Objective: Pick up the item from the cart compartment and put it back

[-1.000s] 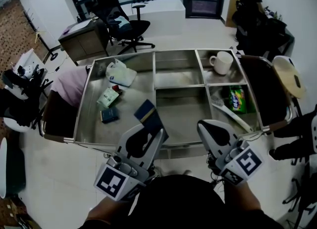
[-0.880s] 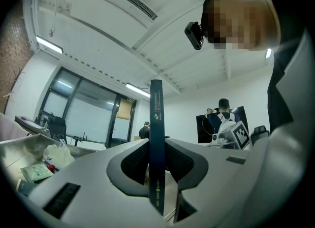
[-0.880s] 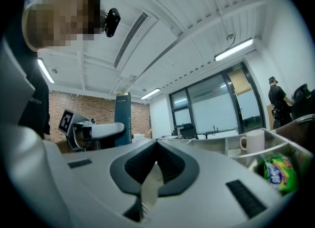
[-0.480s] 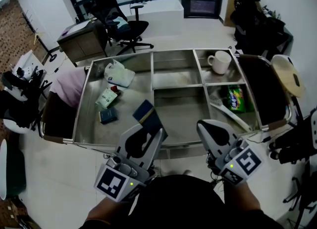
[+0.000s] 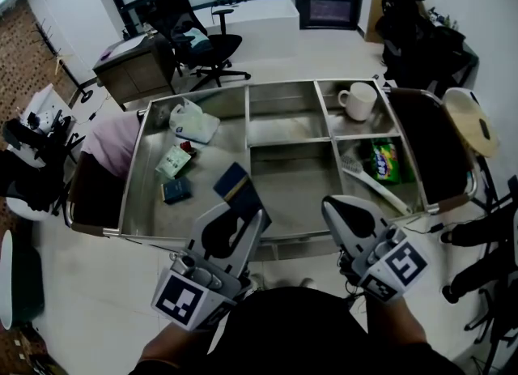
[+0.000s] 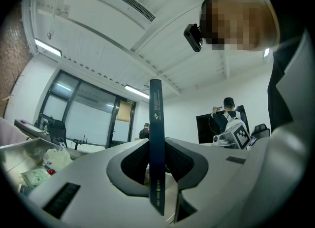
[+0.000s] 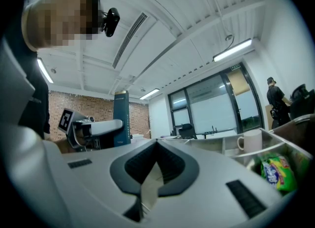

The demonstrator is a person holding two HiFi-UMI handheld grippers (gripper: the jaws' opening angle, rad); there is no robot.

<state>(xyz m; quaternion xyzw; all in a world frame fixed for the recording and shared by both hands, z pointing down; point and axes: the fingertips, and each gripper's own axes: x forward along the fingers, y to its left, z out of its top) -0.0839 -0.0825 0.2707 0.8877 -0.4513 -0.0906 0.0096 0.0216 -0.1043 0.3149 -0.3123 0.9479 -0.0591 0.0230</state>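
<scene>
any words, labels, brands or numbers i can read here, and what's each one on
No text reads clearly in any view.
Dark blue box in the left tool: white logo and fine print along its edge, too small to read.
Green packet: print blurred.
White bag: dark mark, blurred.
Marker cubes: black-and-white squares only, no words.

Found open room from above in the two middle compartments (image 5: 295, 187) of the cart (image 5: 132, 183). Met clutter at left: a bag (image 5: 194, 122), packets (image 5: 174, 163), a small dark book (image 5: 177, 190), plus the booklet (image 5: 237, 185) clamped in the left gripper (image 5: 243, 218) above. Met a mug (image 5: 360, 100), green packet (image 5: 387, 162) and white stick (image 5: 376, 189) at right.
</scene>
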